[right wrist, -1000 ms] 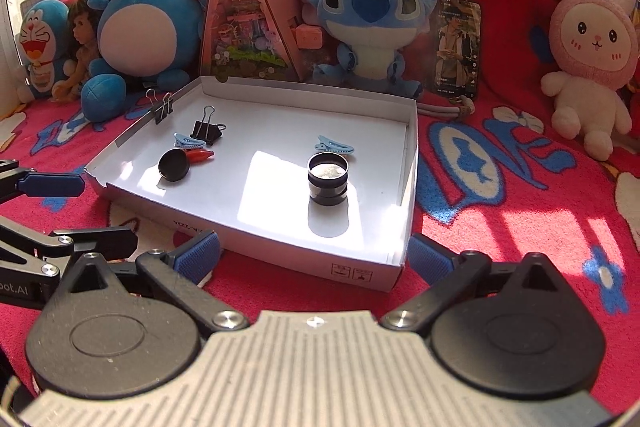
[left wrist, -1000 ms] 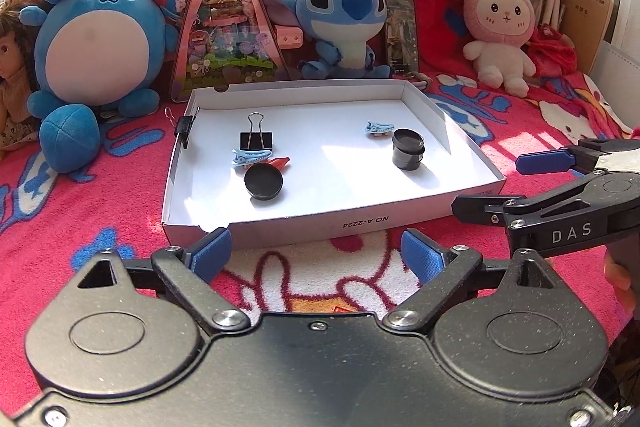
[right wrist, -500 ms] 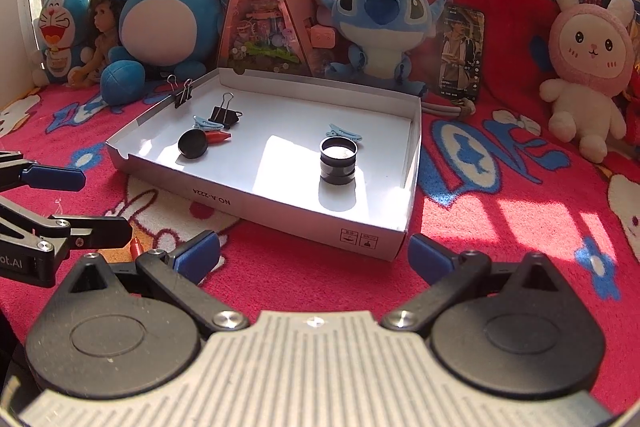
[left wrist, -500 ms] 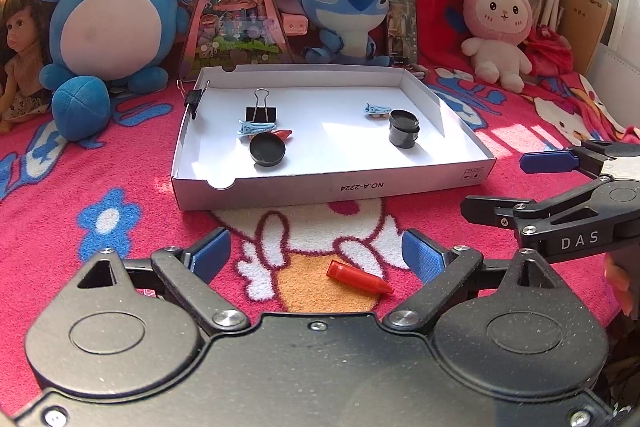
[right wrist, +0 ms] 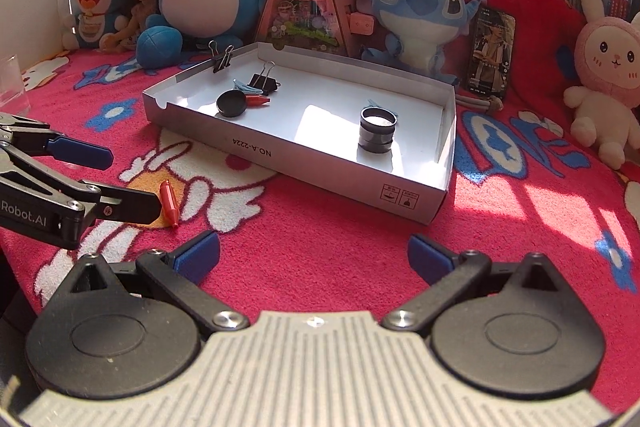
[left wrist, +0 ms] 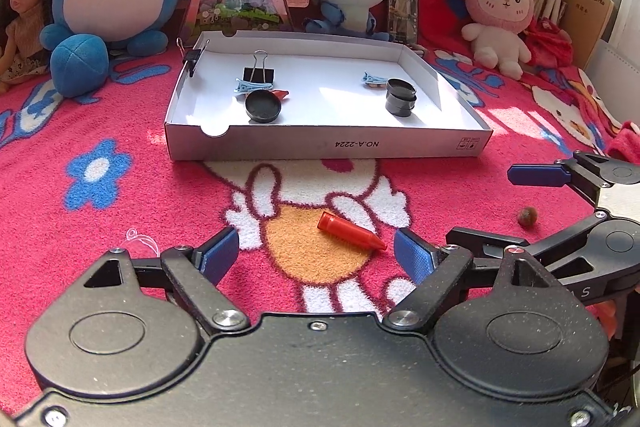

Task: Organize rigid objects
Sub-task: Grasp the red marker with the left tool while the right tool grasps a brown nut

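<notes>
1. Both grippers have backed away from the white tray [left wrist: 328,147], bringing the red crayon [left wrist: 350,235] on the blanket [left wrist: 80,131] into view.
2. Left gripper [left wrist: 316,255] straddles the crayon, jaws closing, not yet touching.
3. Right gripper [right wrist: 314,253] gapes wide, empty, likely waiting.

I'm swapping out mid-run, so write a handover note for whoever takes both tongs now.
Left tongs: empty, jaws closing, the loose red crayon on the blanket just ahead between them.
Right tongs: open, empty, over bare blanket.
Done: white cardboard tray holds black binder clip, black round lid, black cylinder.
Left: crayon and small brown bead.
</notes>
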`<state>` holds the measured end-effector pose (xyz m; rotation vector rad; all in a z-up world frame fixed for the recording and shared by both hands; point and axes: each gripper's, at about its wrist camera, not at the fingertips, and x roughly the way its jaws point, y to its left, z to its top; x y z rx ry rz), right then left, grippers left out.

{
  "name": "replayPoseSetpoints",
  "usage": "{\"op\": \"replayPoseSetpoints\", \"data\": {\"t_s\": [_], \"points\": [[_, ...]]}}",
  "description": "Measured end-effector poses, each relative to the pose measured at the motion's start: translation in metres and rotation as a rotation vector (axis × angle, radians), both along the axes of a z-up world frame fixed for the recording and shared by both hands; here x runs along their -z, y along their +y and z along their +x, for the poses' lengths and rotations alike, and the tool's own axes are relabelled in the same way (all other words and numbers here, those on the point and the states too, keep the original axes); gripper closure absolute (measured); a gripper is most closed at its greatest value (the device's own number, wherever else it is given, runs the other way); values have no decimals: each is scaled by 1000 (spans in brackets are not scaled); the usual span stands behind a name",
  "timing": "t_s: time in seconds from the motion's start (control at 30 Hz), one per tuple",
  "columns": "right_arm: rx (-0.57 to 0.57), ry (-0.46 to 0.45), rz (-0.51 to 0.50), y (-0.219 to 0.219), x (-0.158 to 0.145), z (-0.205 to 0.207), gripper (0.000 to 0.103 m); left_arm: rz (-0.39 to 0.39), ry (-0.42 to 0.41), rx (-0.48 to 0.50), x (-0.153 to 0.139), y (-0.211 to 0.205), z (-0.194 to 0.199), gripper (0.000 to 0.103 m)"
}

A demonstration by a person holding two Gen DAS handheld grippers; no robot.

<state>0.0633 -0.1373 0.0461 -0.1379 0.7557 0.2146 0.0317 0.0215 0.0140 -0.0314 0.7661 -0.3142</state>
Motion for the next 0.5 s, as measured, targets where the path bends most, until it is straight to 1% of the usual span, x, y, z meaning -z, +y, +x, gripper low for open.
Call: {"op": "replayPoseSetpoints", "data": {"t_s": [0.1,0.2,0.3,0.5], "points": [[-16,0,10,2,2,-5,0,-3,7,5,3,-1,-2,25],[-40,10,30,4,4,-9,1,15,-4,-1,6,-3,-2,27],[-71,8,34,7,6,-14,3,33,-18,-5,8,-7,-1,27],[-127,12,24,16,10,-21,6,69,-45,24,11,-19,2,28]]}}
